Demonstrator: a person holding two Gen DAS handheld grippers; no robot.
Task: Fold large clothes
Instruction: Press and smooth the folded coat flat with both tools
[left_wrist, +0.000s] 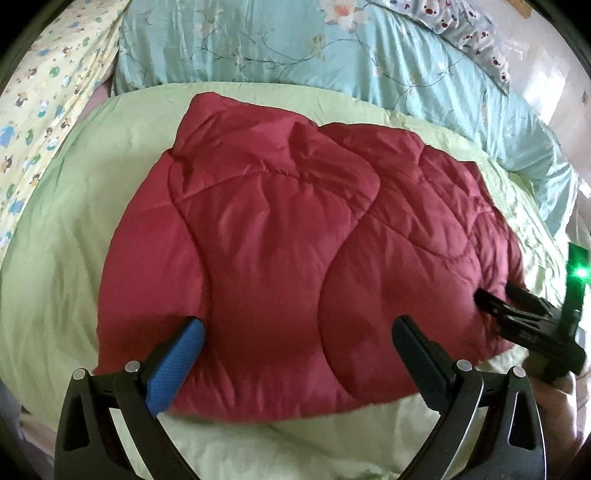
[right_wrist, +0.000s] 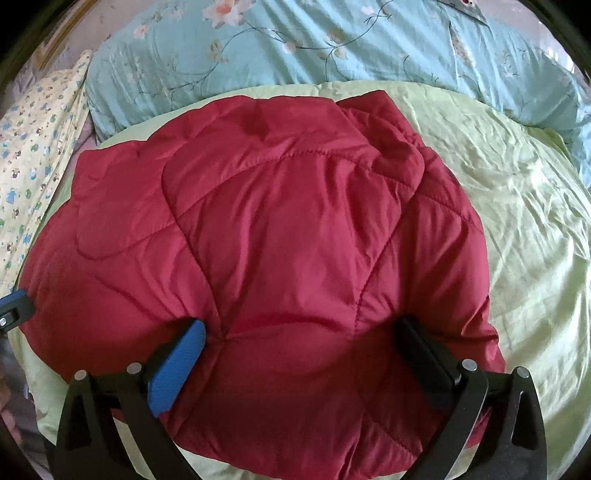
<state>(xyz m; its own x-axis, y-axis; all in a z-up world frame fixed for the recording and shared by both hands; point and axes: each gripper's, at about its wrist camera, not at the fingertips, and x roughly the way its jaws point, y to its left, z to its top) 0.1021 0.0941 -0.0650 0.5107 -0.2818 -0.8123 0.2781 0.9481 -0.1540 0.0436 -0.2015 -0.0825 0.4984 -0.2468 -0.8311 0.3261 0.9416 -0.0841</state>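
Observation:
A red quilted puffer jacket (left_wrist: 280, 240) lies in a folded, puffy heap on the pale green bed cover (left_wrist: 59, 229). It also fills the middle of the right wrist view (right_wrist: 280, 240). My left gripper (left_wrist: 297, 325) is open, its fingers spread wide just above the jacket's near edge, holding nothing. My right gripper (right_wrist: 301, 328) is open too, hovering over the near part of the jacket. The right gripper also shows at the right edge of the left wrist view (left_wrist: 498, 295), by the jacket's right side. A bit of the left gripper shows at the left edge of the right wrist view (right_wrist: 14, 306).
A light blue floral duvet (left_wrist: 295, 48) is bunched along the far side of the bed. A yellow patterned sheet (left_wrist: 40, 110) lies at the left. The green cover (right_wrist: 528, 229) stretches wrinkled to the right of the jacket.

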